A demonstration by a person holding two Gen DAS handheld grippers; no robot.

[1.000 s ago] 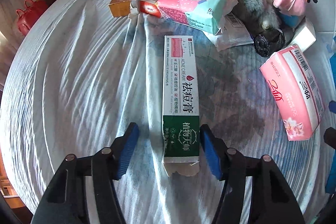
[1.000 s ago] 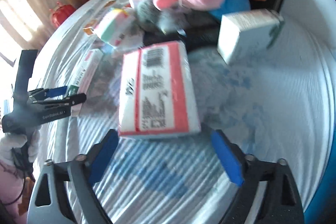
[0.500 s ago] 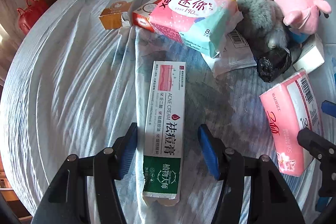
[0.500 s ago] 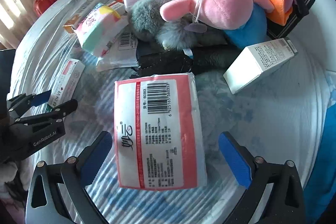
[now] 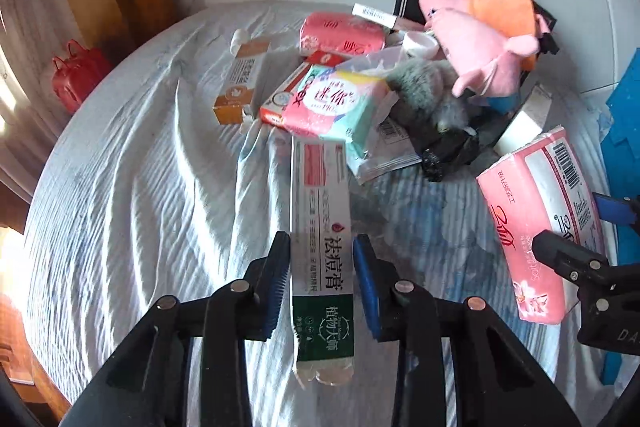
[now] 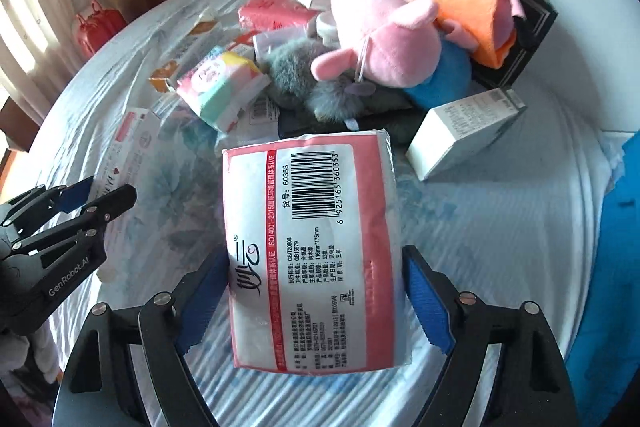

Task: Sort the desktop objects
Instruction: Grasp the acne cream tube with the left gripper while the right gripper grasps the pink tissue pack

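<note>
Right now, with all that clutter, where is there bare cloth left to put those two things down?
The widest free patch is the wrinkled cloth left of the cream box, below the orange carton. Another lies right of the tissue pack, below the white box. The far side around the pink plush toy is crowded.

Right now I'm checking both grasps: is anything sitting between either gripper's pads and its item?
Nothing visible. The left gripper is shut on the cream box; the right gripper is closing around the tissue pack.
</note>
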